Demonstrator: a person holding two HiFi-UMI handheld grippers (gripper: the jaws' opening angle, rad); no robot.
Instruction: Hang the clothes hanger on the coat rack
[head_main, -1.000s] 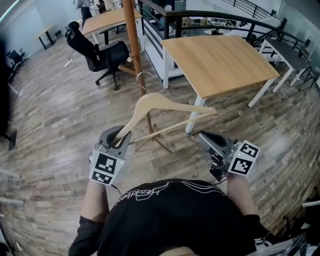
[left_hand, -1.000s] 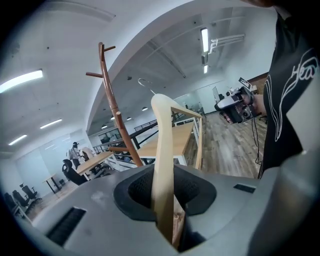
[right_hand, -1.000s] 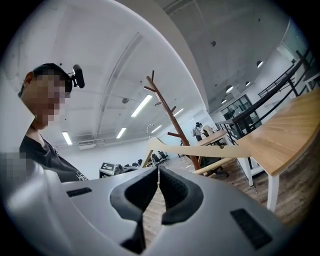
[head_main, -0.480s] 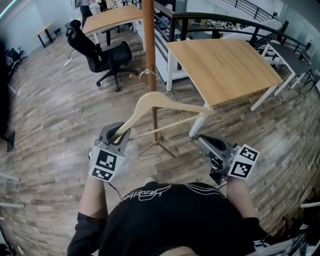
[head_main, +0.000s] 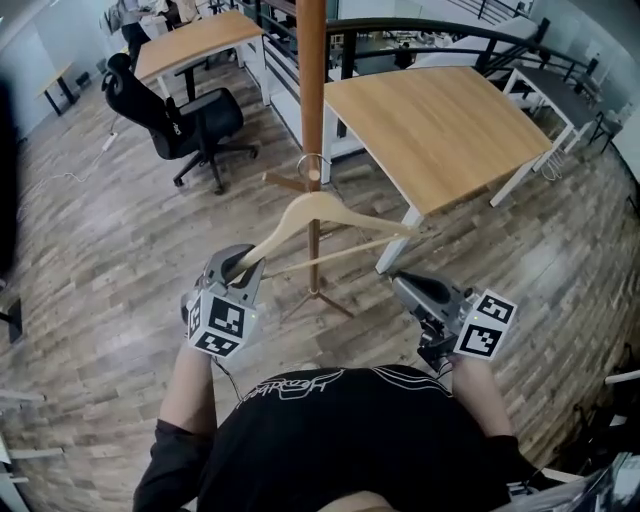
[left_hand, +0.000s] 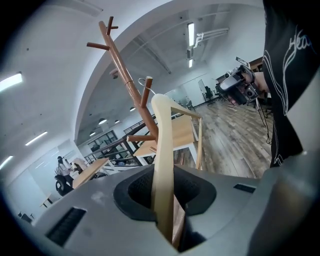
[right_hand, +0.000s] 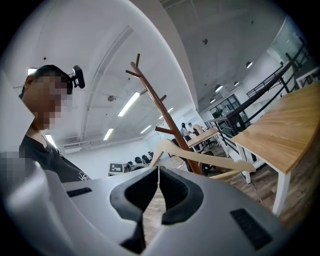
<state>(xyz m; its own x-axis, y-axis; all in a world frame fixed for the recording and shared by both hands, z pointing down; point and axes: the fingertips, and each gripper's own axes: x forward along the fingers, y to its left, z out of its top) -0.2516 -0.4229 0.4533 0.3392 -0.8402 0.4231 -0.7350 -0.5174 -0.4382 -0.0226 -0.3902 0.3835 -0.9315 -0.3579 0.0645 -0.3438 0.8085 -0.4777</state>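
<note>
A pale wooden clothes hanger (head_main: 322, 212) is held up in front of me, and my left gripper (head_main: 238, 268) is shut on the end of its left arm. Its metal hook (head_main: 308, 166) overlaps the brown wooden coat rack pole (head_main: 312, 90) in the head view; whether they touch I cannot tell. In the left gripper view the hanger (left_hand: 162, 160) runs up from between the jaws toward the rack's pegs (left_hand: 145, 97). My right gripper (head_main: 408, 287) hovers below the hanger's right end, apart from it, shut and empty. The right gripper view has its pads together (right_hand: 159, 175), with the hanger (right_hand: 200, 159) and rack (right_hand: 161, 109) beyond.
A wooden table (head_main: 440, 120) with white legs stands just right of the rack. A black office chair (head_main: 190, 118) and another desk (head_main: 195, 40) are at the left back. The rack's splayed feet (head_main: 325, 298) rest on plank floor close in front of me. A dark railing (head_main: 440, 30) runs behind.
Both grippers and the hanger have come closer to the coat rack. The pole, earlier left of the hanger's hook, now stands straight behind it. The left grip on the hanger is unchanged.
</note>
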